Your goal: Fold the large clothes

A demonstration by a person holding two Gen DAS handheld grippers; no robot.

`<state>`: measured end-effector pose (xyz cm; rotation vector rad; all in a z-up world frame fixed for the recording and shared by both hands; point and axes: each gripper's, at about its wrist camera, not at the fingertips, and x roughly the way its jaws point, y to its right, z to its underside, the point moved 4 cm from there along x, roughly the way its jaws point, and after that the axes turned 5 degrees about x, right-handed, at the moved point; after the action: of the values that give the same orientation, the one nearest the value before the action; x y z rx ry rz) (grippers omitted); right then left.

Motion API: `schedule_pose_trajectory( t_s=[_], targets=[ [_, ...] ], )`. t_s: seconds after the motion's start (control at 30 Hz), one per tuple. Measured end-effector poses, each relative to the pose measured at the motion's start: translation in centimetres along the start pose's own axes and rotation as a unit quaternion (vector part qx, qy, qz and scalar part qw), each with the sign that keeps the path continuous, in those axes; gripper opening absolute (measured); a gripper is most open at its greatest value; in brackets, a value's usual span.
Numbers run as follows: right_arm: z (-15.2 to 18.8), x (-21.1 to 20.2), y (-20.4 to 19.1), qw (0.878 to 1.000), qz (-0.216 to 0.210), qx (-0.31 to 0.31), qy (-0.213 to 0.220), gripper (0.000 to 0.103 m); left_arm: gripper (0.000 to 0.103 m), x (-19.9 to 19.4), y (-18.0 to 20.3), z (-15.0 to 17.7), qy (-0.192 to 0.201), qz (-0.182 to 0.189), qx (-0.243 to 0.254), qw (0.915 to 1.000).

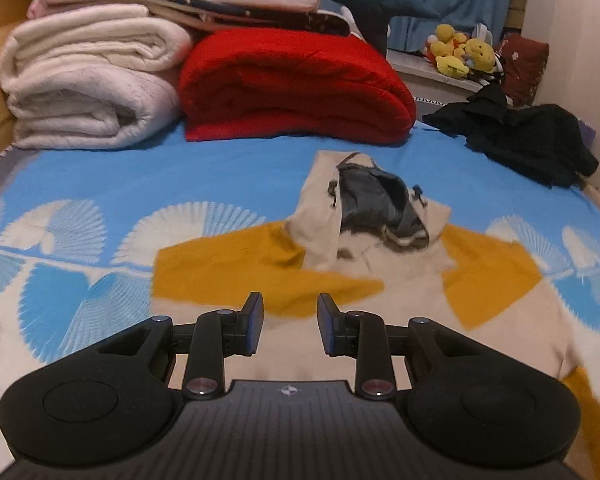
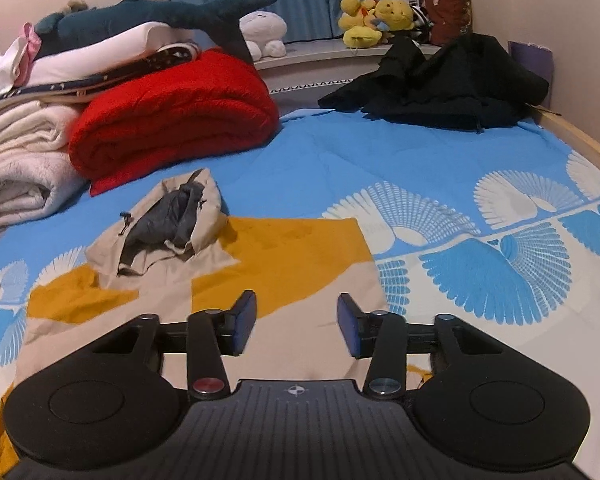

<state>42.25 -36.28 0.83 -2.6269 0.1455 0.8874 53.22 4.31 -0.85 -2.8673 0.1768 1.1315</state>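
Observation:
A beige and mustard-yellow hooded jacket lies spread flat on the blue patterned bedsheet, its grey-lined hood pointing toward the far end of the bed. In the right wrist view the jacket fills the lower left, with its hood left of centre. My left gripper hovers over the jacket's chest, open, with nothing between its fingers. Above the jacket's right side, my right gripper is open too, and only cloth shows below the gap.
A folded red blanket and stacked white blankets sit at the bed's far left, with a shark plush on top. A crumpled black garment lies at the far right by the wall. Yellow plush toys line the sill.

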Motion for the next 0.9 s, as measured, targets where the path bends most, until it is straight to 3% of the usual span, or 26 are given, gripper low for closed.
schedule_pose_trajectory(
  t_s=[0.07, 0.13, 0.23, 0.4, 0.53, 0.57, 0.63, 0.7, 0.9],
  targets=[
    [-0.2, 0.4, 0.6, 1.000, -0.008, 0.009, -0.006, 0.019, 0.031, 1.9, 0.4, -2.4, -0.002, 0.000, 0.018, 0.9998],
    [-0.4, 0.8, 1.2, 1.000, -0.006, 0.017, -0.012, 0.014, 0.031, 4.4, 0.9, -5.0, -0.007, -0.001, 0.036, 0.9993],
    [-0.5, 1.4, 2.0, 1.000, 0.007, 0.016, -0.014, 0.014, 0.031, 8.4, 1.2, -8.3, -0.021, 0.002, 0.037, 0.9991],
    [-0.2, 2.5, 3.3, 0.998, 0.045, 0.021, -0.027, 0.016, 0.031, 16.3, 1.3, -12.5, -0.054, 0.014, -0.003, 0.9984],
    [0.2, 3.3, 3.0, 0.998, 0.041, 0.009, -0.037, 0.016, 0.032, 22.5, 2.2, -15.0, -0.076, 0.012, -0.021, 0.9968],
    [0.2, 3.6, 3.1, 0.998, 0.042, 0.010, -0.039, 0.016, 0.035, 23.9, 2.5, -15.4, -0.081, 0.015, -0.026, 0.9962],
    [0.3, 3.9, 3.2, 0.998, 0.043, 0.014, -0.044, 0.016, 0.051, 26.7, 2.9, -16.3, -0.091, 0.012, -0.035, 0.9952],
    [0.3, 4.3, 3.3, 0.998, 0.044, 0.018, -0.050, 0.016, 0.075, 29.0, 3.3, -16.9, -0.091, 0.005, -0.043, 0.9949],
    [0.3, 4.9, 3.2, 0.997, 0.044, 0.012, -0.055, 0.016, 0.080, 34.3, 4.5, -17.1, -0.101, -0.023, -0.052, 0.9933]
  ],
)
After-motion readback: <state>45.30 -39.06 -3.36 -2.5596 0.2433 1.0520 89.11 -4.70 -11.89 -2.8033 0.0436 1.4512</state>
